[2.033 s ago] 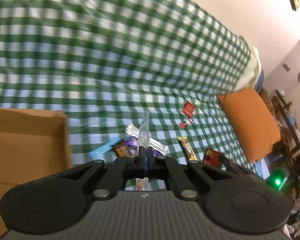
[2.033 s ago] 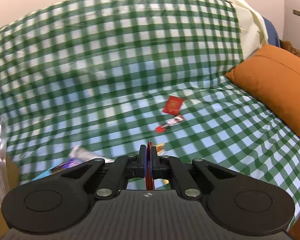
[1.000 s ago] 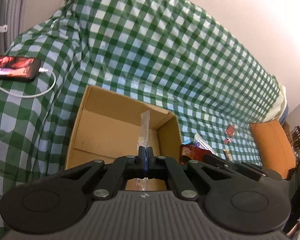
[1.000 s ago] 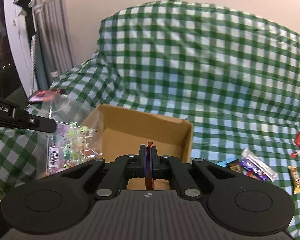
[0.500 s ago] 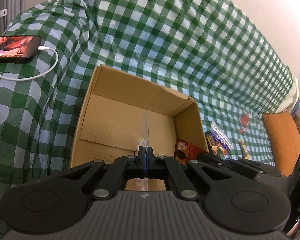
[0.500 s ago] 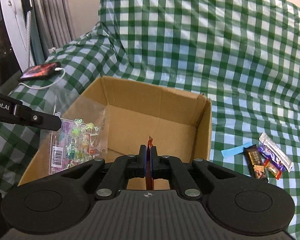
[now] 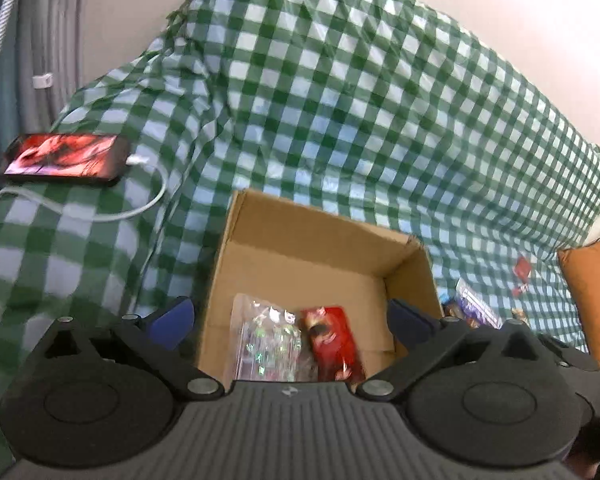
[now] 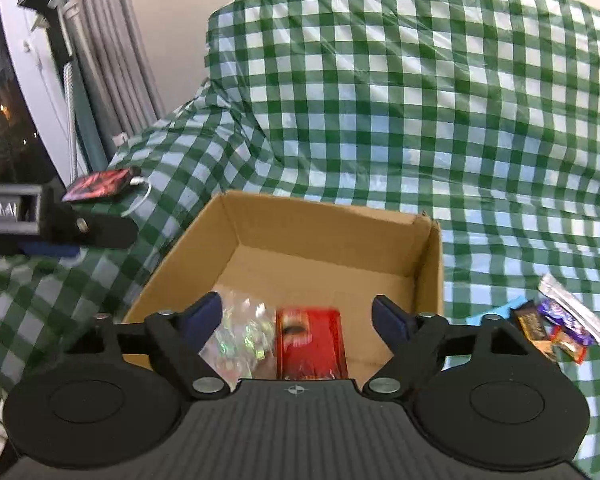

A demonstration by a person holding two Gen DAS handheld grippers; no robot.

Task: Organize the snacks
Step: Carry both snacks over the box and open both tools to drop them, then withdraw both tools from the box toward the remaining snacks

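Observation:
An open cardboard box (image 7: 324,236) (image 8: 332,216) stands on the green-checked cloth. Inside it lie a clear bag of colourful candies (image 7: 270,340) (image 8: 240,336) and a red snack packet (image 7: 334,340) (image 8: 310,342), side by side. My left gripper (image 7: 290,316) hangs over the box, its jaws opening wide, and neither pad touches the snacks below. My right gripper (image 8: 298,312) also hovers over the box with jaws opening and nothing pressed between them. The left gripper's finger (image 8: 60,224) shows at the left of the right wrist view.
Several loose wrapped snacks (image 8: 560,320) (image 7: 476,308) lie on the cloth right of the box, with small red packets (image 7: 522,270) farther off. A phone (image 7: 64,162) (image 8: 100,186) on a white cable rests at left. An orange cushion (image 7: 592,292) sits at far right.
Both grippers were shut on their packets over the box; now both stand open, and the candy bag and red packet lie inside the box.

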